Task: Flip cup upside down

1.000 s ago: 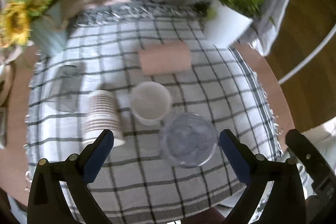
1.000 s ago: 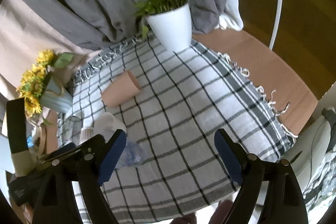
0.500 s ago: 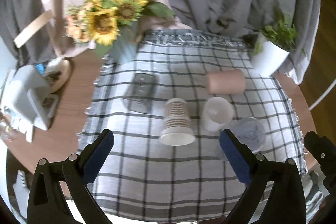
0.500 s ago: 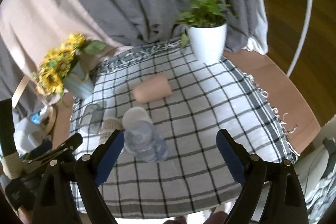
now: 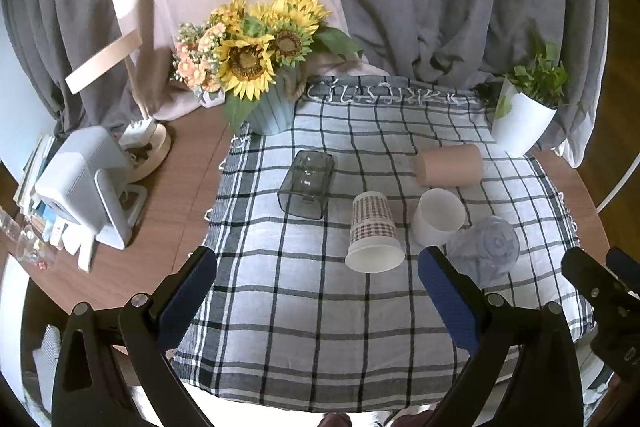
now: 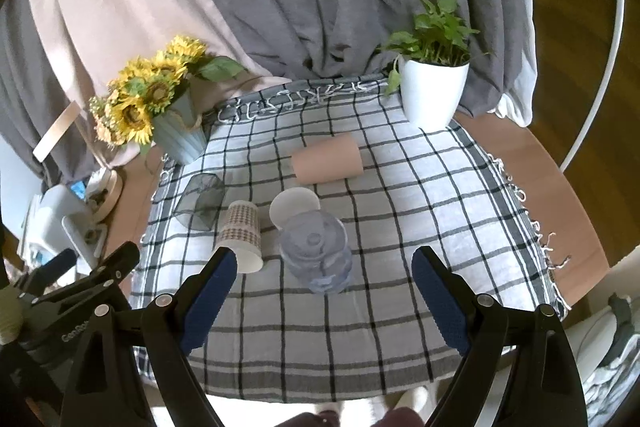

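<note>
Five cups sit on a checked cloth (image 5: 320,327). A patterned paper cup (image 5: 374,233) (image 6: 240,233), a dark clear cup (image 5: 307,183) (image 6: 201,201) and a tan cup (image 5: 449,165) (image 6: 327,163) lie on their sides. A white cup (image 5: 438,217) (image 6: 294,207) and a clear ribbed cup (image 5: 484,249) (image 6: 316,251) stand base up. My left gripper (image 5: 318,297) and my right gripper (image 6: 320,295) are both open and empty, held back above the cloth's near edge.
A sunflower vase (image 5: 268,107) (image 6: 176,135) stands at the back left, a white plant pot (image 5: 520,123) (image 6: 432,95) at the back right. A white device (image 5: 80,183) and lamp base (image 5: 148,147) sit on the wooden table (image 5: 176,211) at left. Curtains hang behind.
Both grippers have pulled back and up from the cups, so more of the table shows. The left view has swung left. The cups have not moved.
</note>
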{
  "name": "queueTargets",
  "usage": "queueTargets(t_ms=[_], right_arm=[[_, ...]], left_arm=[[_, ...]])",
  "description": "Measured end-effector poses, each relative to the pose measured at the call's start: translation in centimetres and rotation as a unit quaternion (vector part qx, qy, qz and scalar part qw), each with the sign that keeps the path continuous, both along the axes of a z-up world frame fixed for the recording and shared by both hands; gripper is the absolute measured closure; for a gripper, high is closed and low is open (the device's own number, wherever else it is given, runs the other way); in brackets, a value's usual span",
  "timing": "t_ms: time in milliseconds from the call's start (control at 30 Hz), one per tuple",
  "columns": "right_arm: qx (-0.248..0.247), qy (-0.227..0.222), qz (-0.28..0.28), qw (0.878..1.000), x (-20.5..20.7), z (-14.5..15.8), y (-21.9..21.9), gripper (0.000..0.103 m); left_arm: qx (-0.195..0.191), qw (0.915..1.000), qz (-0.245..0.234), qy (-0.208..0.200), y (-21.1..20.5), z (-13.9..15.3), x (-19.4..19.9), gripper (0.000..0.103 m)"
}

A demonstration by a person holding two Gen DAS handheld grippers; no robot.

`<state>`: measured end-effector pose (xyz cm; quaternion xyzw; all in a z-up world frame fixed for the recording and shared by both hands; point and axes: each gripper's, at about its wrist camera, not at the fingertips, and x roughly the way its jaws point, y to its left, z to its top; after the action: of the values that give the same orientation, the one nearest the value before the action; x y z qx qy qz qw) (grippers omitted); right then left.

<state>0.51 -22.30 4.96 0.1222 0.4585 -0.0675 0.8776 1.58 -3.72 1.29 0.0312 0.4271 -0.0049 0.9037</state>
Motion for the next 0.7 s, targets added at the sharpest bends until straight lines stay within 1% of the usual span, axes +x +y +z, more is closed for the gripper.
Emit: queueTargets(t_ms=[233, 700], right_arm=[[-0.007, -0.003, 0.008, 1.000, -0.02, 0.43, 0.94, 0.014], [-0.011, -0.001, 0.007, 1.000, -0.11, 0.43, 0.97, 0.013]], left_arm=[[-0.004, 0.9999, -0.006, -0.007, 0.23, 0.61, -0.20, 0.000], [-0.006, 0.9999, -0.005, -0.006, 0.30, 0.79, -0.15, 0.000]])
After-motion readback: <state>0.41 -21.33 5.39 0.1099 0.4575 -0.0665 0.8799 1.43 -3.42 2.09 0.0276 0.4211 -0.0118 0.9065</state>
